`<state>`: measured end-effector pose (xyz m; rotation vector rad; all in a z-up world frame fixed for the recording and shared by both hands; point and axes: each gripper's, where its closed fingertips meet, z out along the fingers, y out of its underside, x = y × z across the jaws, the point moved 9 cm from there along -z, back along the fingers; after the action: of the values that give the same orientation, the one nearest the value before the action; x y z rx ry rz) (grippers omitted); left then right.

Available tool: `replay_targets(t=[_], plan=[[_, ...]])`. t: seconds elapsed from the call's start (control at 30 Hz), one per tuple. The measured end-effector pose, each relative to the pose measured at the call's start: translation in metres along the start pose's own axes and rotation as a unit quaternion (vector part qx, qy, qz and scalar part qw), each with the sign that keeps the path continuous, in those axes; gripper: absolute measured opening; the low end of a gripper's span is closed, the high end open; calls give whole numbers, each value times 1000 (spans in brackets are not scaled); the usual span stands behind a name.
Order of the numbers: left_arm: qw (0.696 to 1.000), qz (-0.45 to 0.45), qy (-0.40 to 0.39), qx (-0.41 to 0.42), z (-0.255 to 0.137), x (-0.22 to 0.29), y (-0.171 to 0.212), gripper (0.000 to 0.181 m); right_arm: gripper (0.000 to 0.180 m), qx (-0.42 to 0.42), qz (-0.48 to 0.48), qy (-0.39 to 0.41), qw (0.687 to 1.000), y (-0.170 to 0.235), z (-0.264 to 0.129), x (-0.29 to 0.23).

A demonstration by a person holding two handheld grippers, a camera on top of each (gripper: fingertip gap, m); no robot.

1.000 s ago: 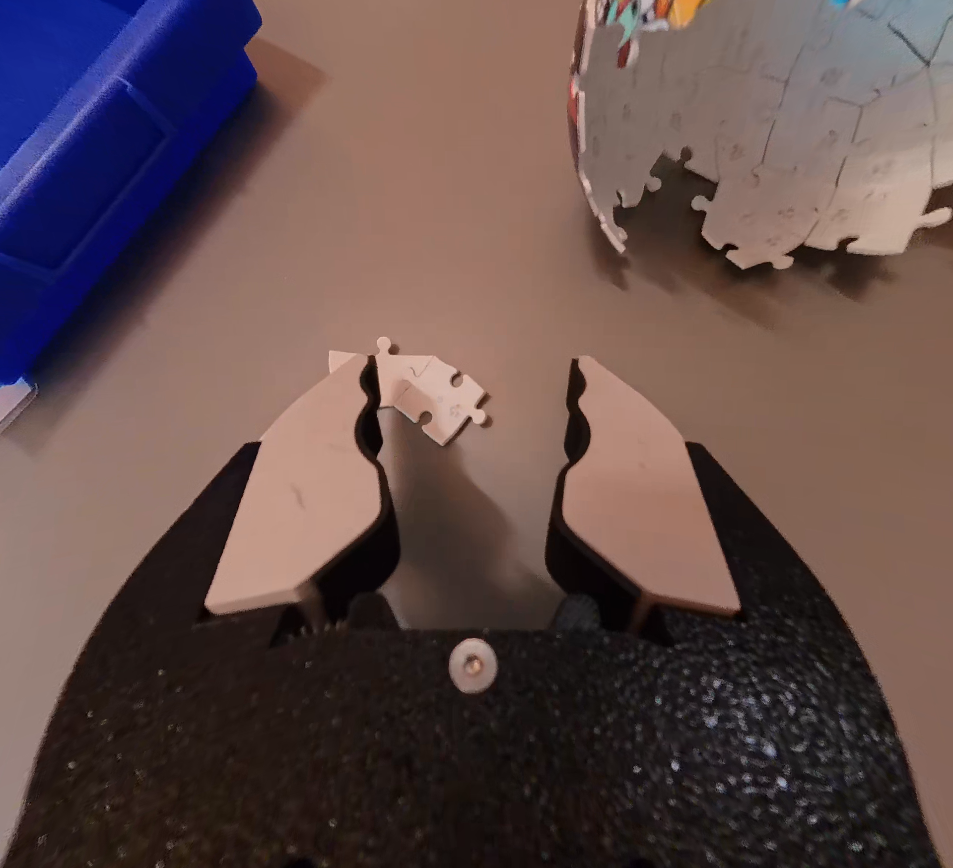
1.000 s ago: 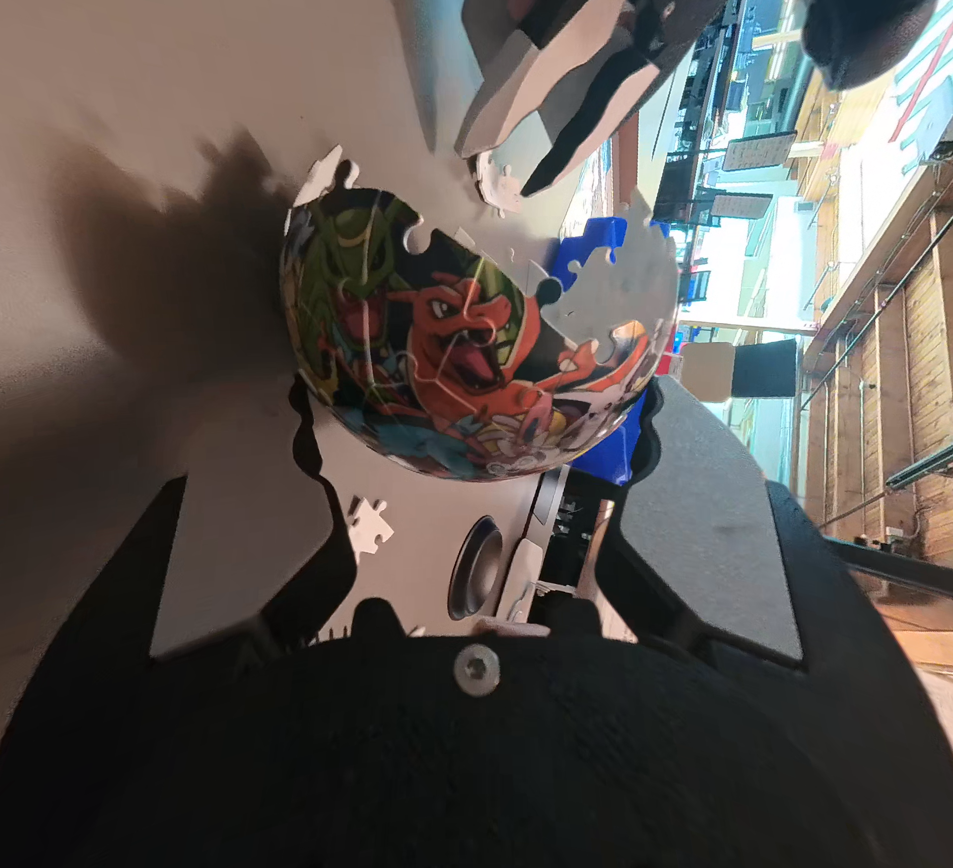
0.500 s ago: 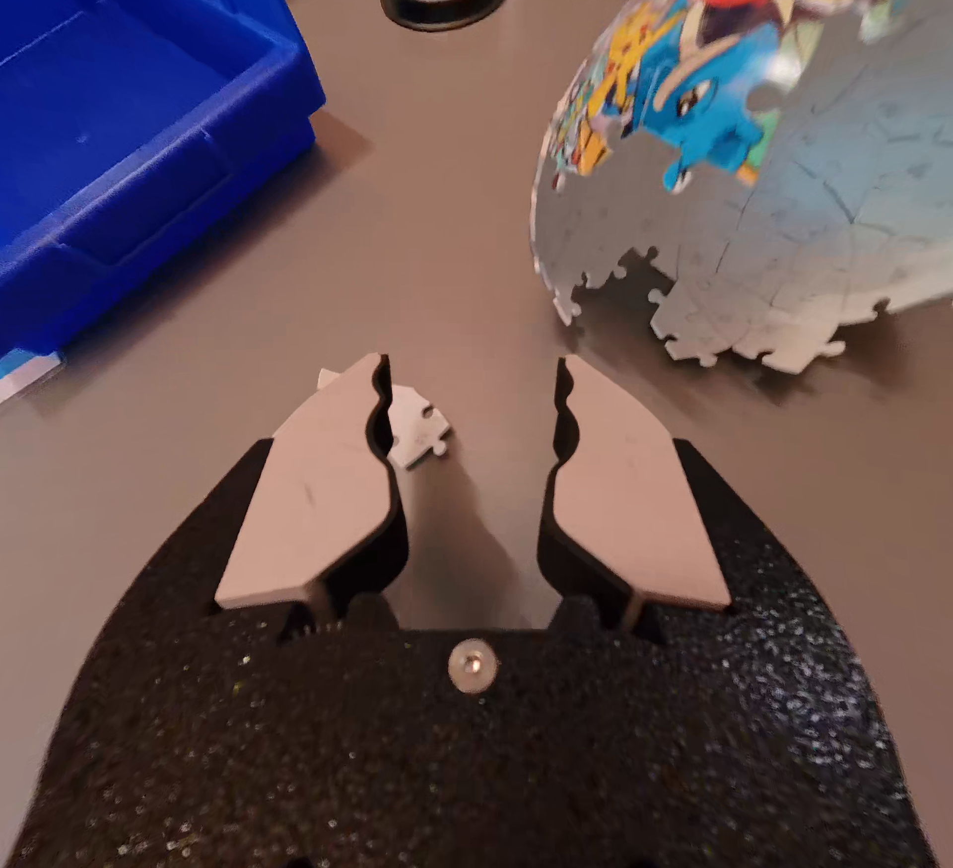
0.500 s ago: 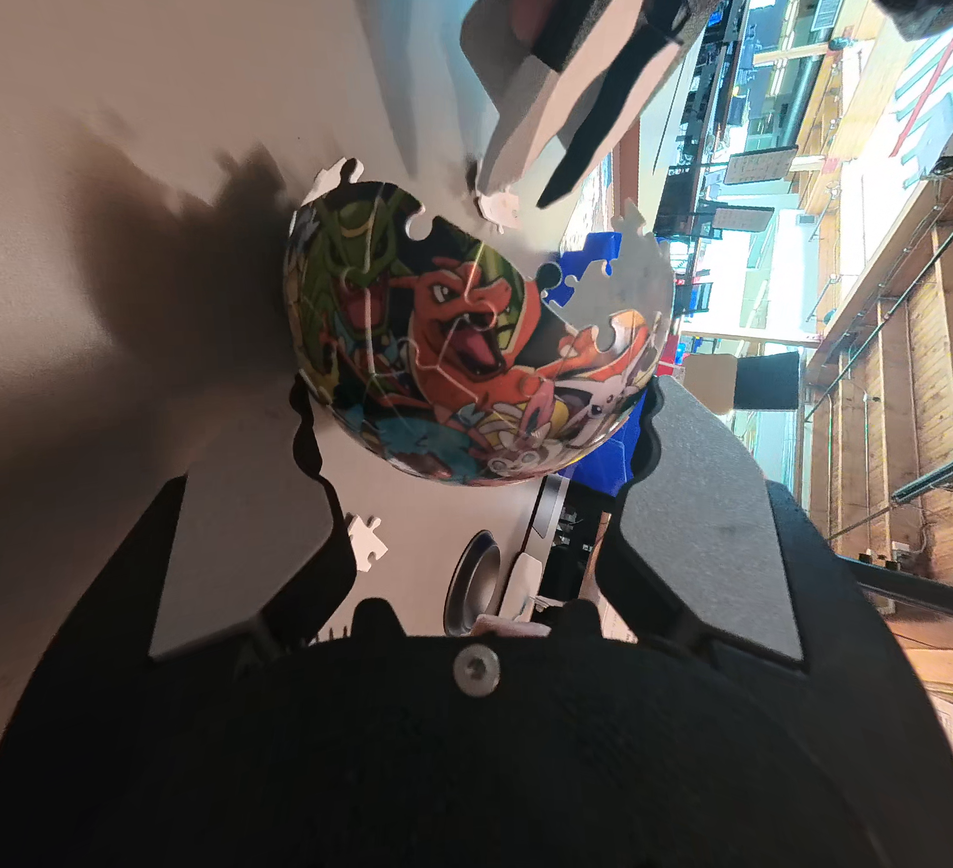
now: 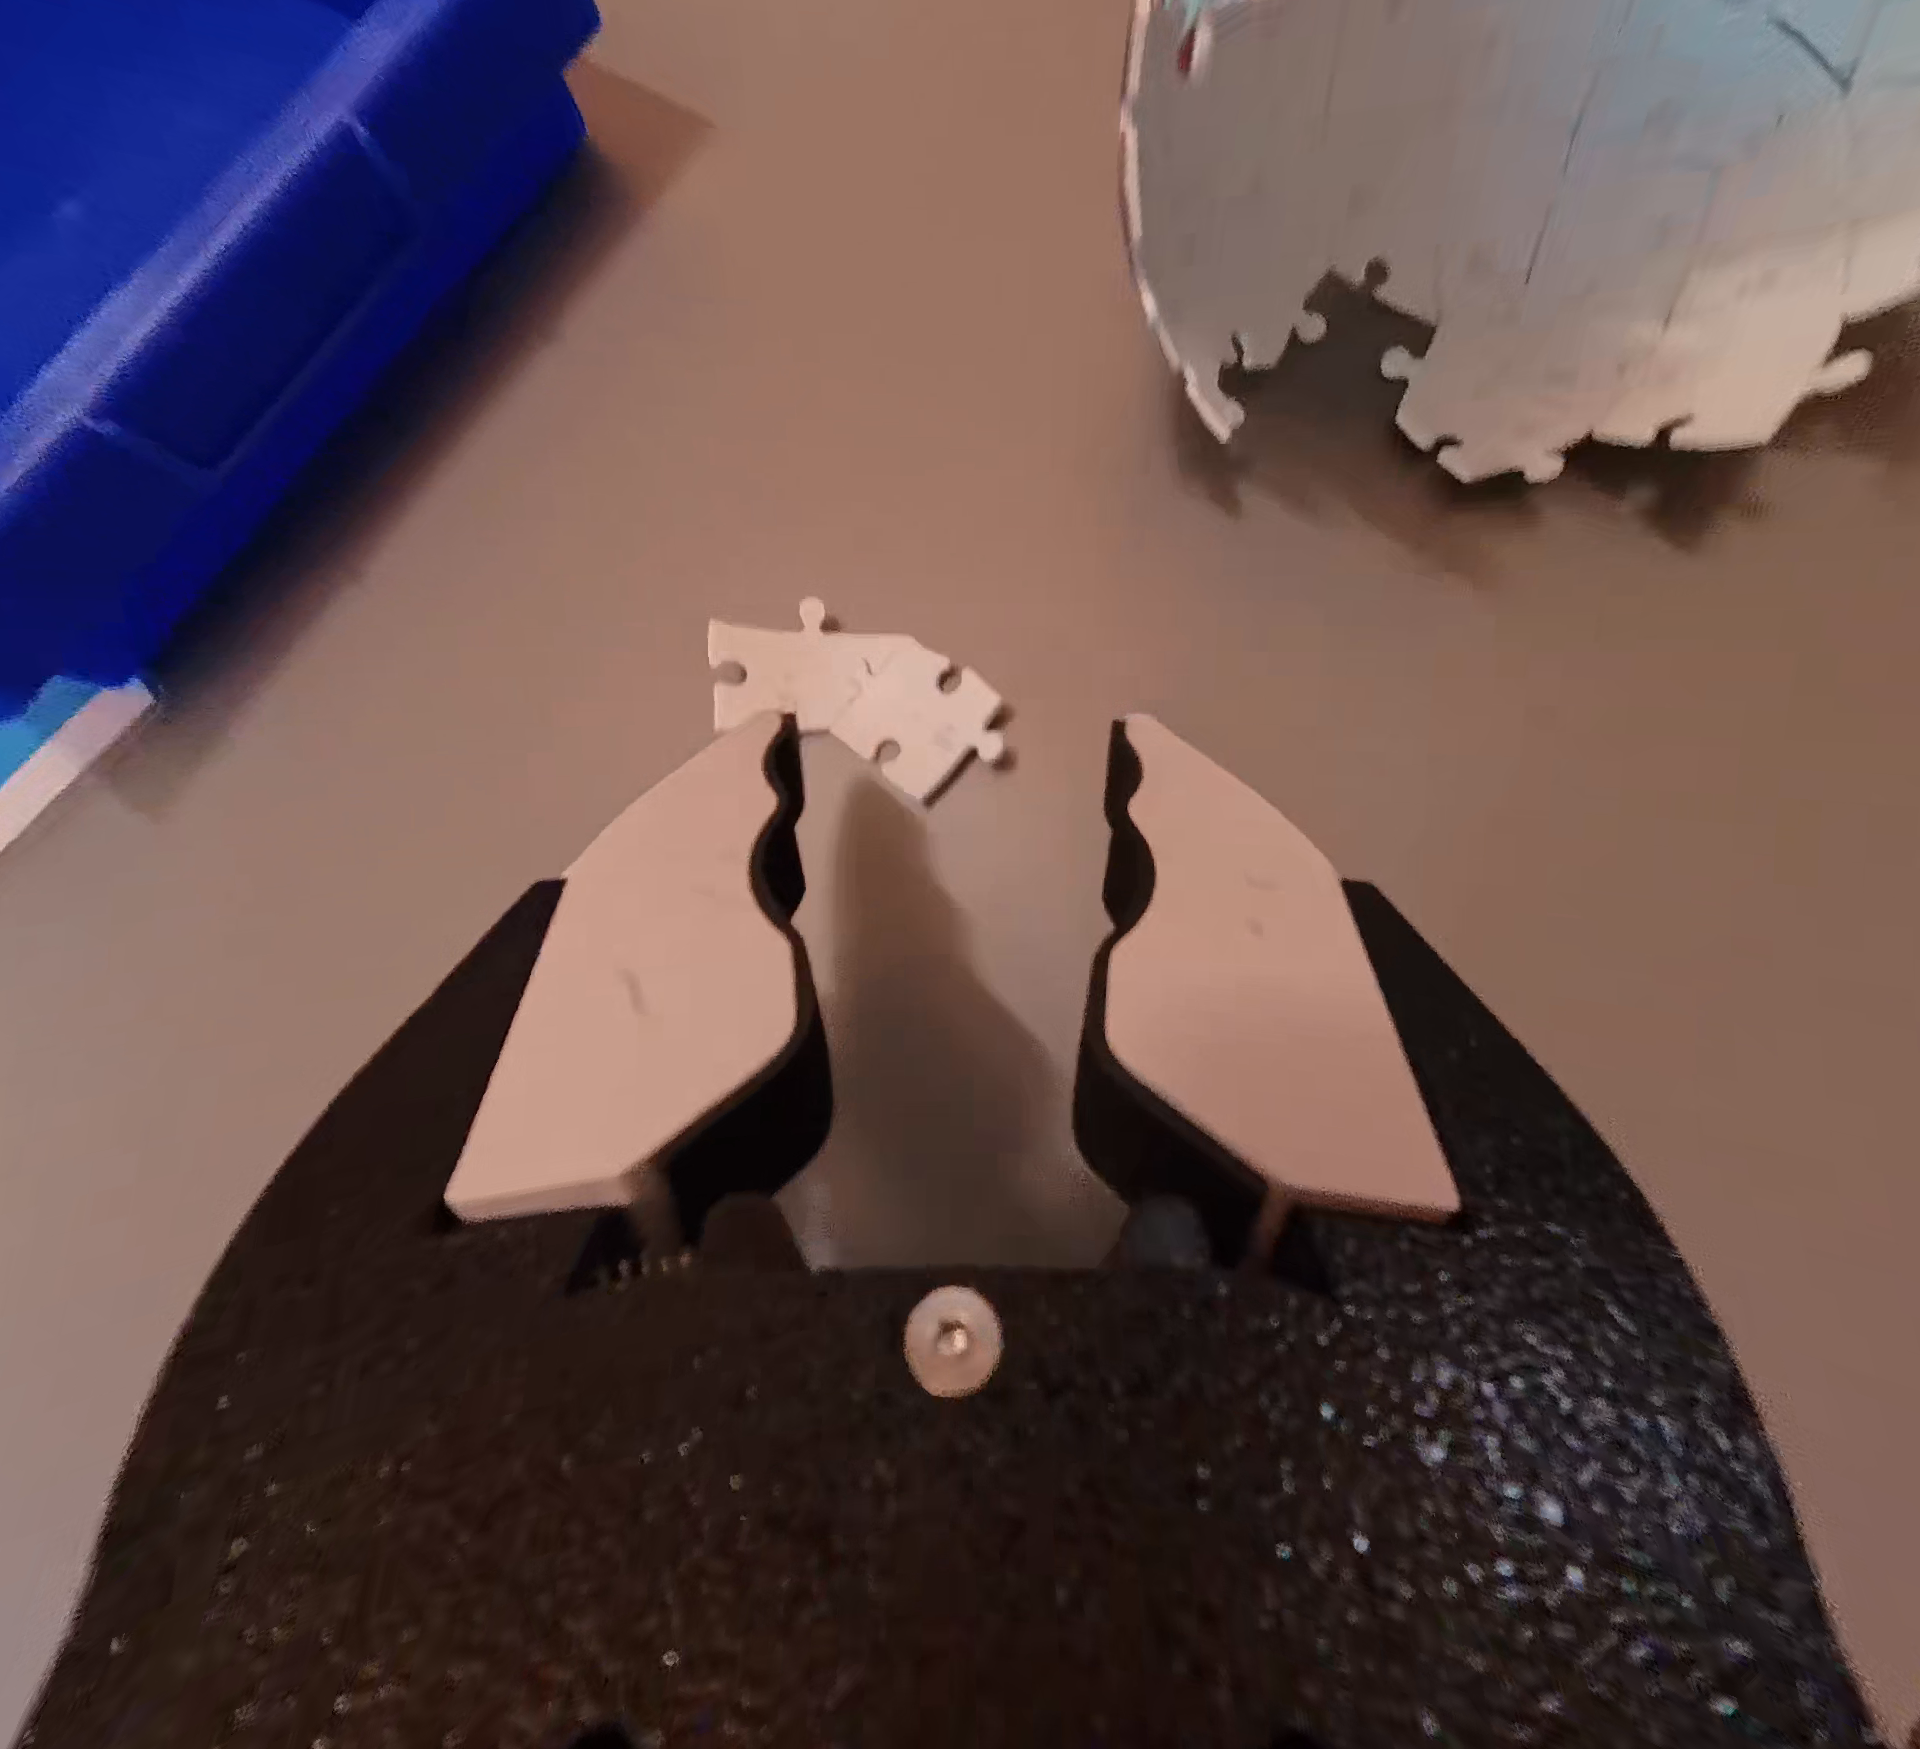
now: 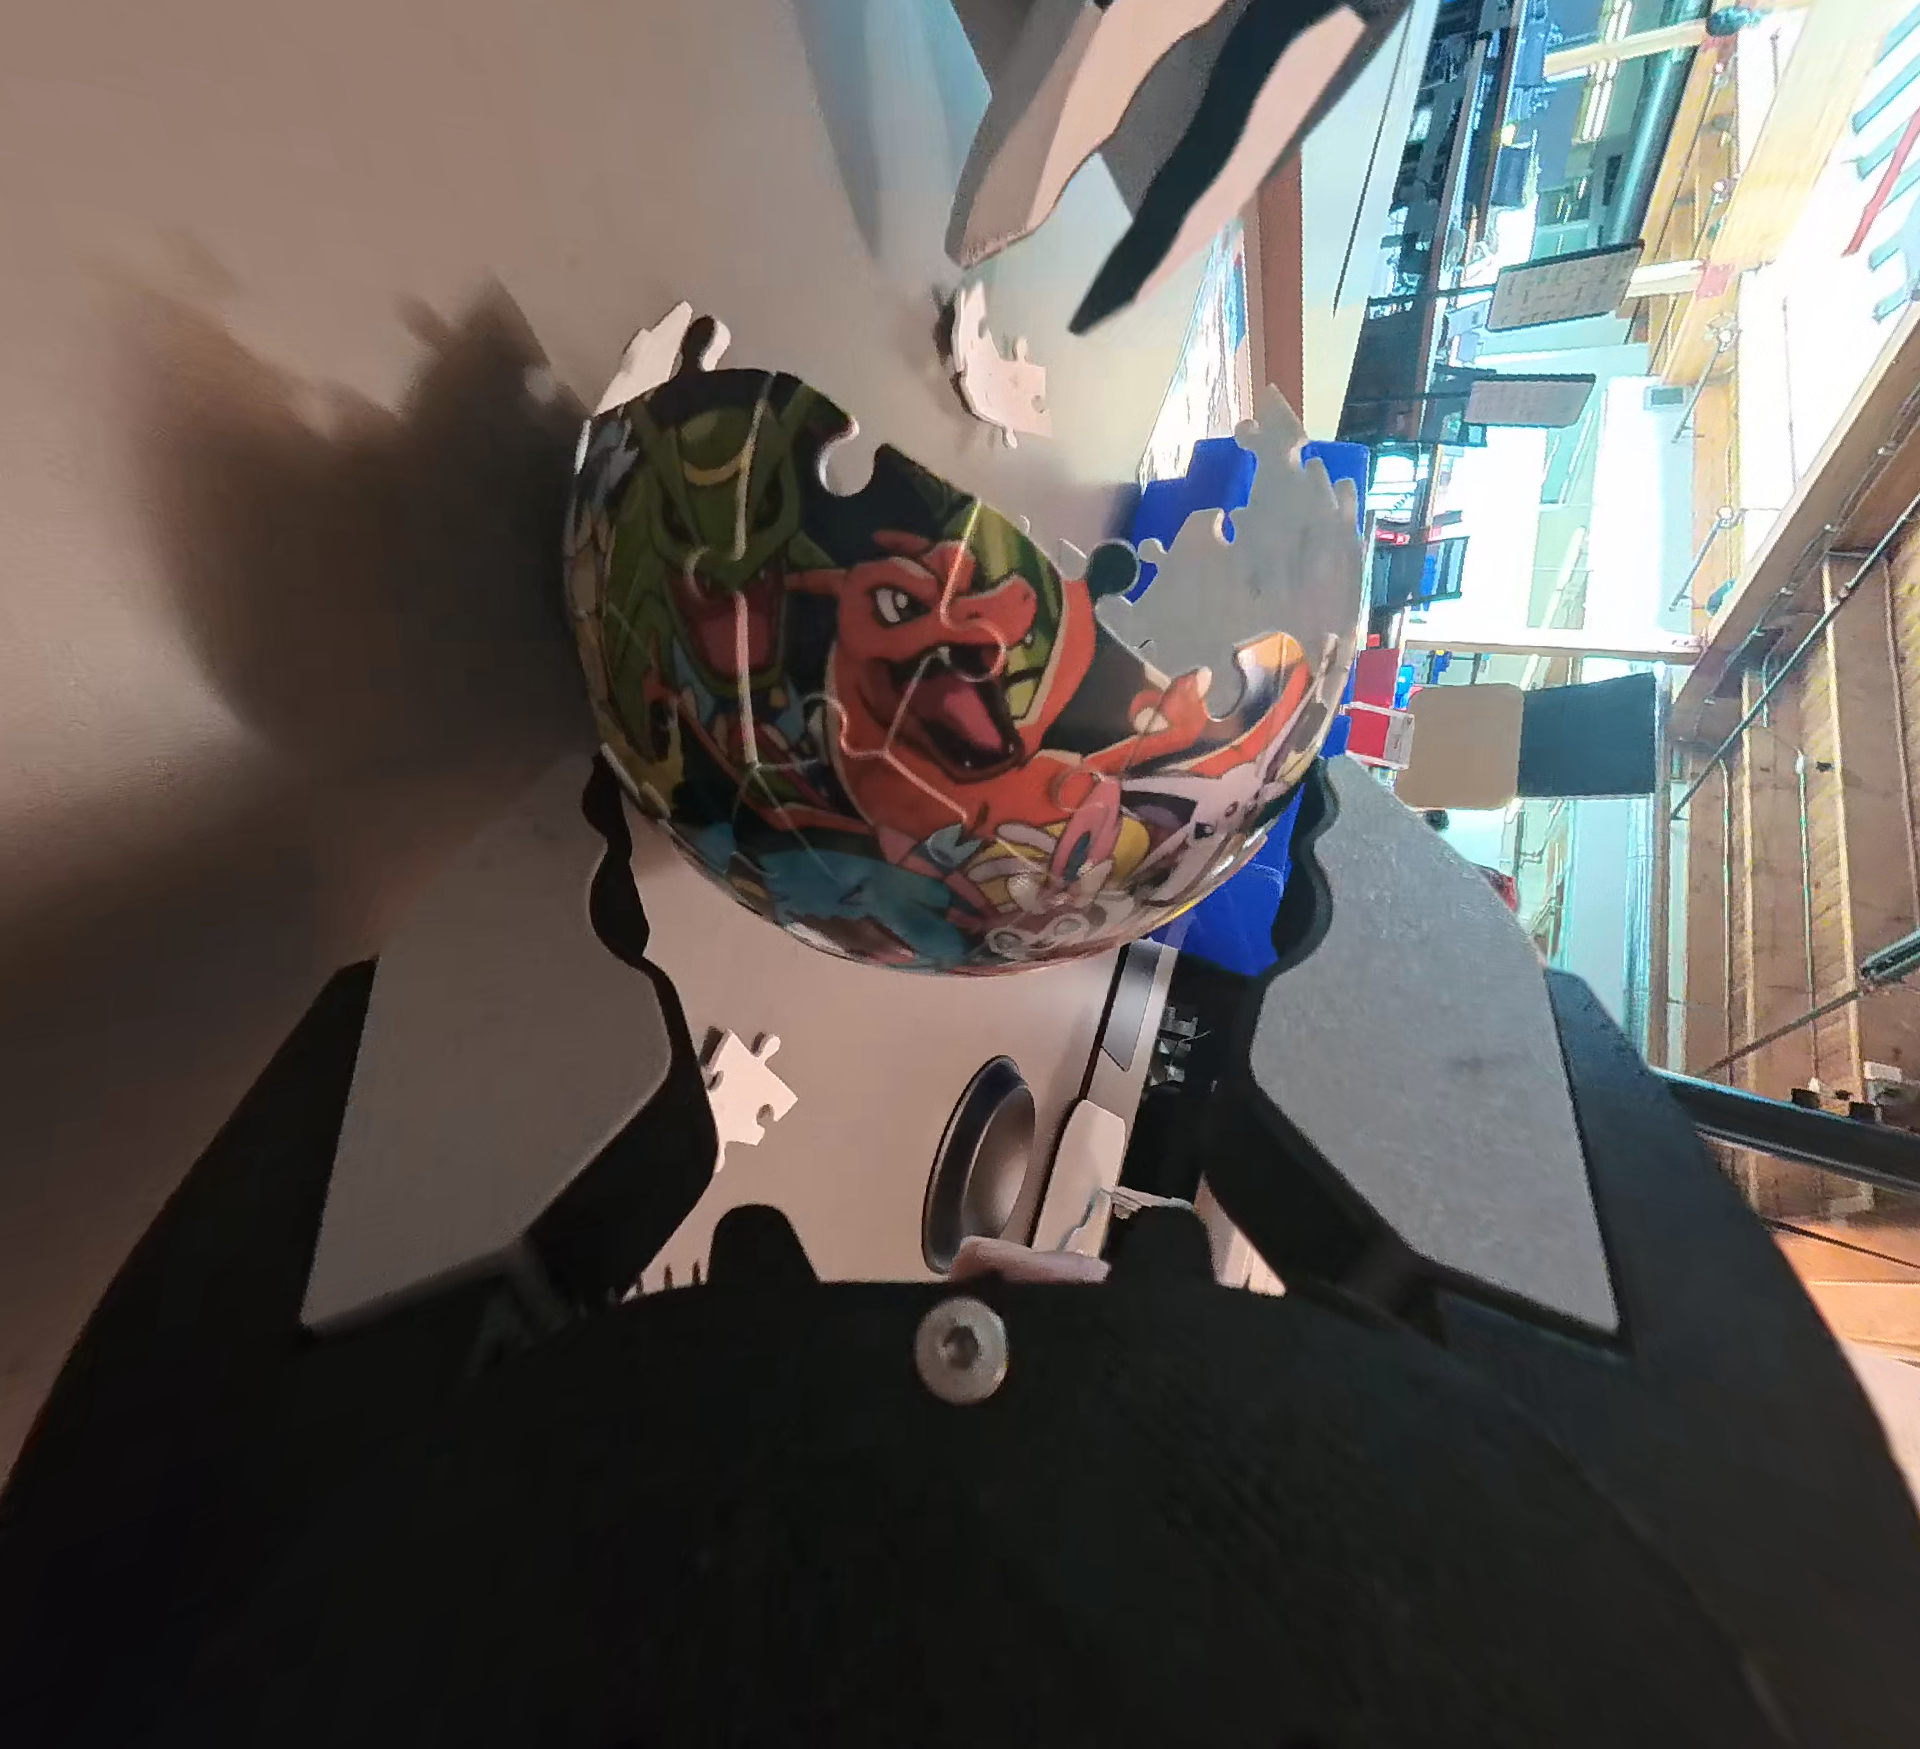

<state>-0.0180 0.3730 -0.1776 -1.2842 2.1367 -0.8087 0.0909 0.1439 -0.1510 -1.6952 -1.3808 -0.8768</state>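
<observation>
My left gripper [image 5: 951, 733] is open and empty, low over the brown table. Two joined white puzzle pieces [image 5: 862, 686] lie face down just ahead of its left fingertip, touching or nearly touching it. My right gripper [image 6: 961, 795] is shut on a part-built puzzle ball [image 6: 935, 712], a curved shell with colourful cartoon creatures outside and a white inside, jagged along its open edge. The ball also shows in the left wrist view [image 5: 1558, 193] at the upper right. The right wrist view shows the left gripper [image 6: 1034, 281] above the joined pieces [image 6: 997, 369].
A blue plastic bin [image 5: 260, 193] stands at the left, also behind the ball in the right wrist view [image 6: 1195, 494]. A loose white puzzle piece [image 6: 743, 1076] and a black round knob [image 6: 987, 1169] lie on the table near my right fingers. About 15 centimeters separates my left fingertips from my right.
The left gripper dipped back down and drew back a little, so the joined pieces now lie wholly ahead of its left fingertip. The ball stays held in the right gripper.
</observation>
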Motion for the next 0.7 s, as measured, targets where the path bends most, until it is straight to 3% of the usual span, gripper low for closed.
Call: replay_targets(t=[0.43, 0.63, 0.7], plan=[[996, -53, 50, -42, 8, -32, 12, 46, 120, 1, 15, 13, 1000, -3, 6, 0], [992, -113, 29, -49, 3, -7, -8, 51, 120, 5, 16, 15, 1000, -7, 8, 1], [991, -125, -11, -49, 8, 2, -12, 48, 120, 5, 15, 15, 1000, -6, 8, 1]])
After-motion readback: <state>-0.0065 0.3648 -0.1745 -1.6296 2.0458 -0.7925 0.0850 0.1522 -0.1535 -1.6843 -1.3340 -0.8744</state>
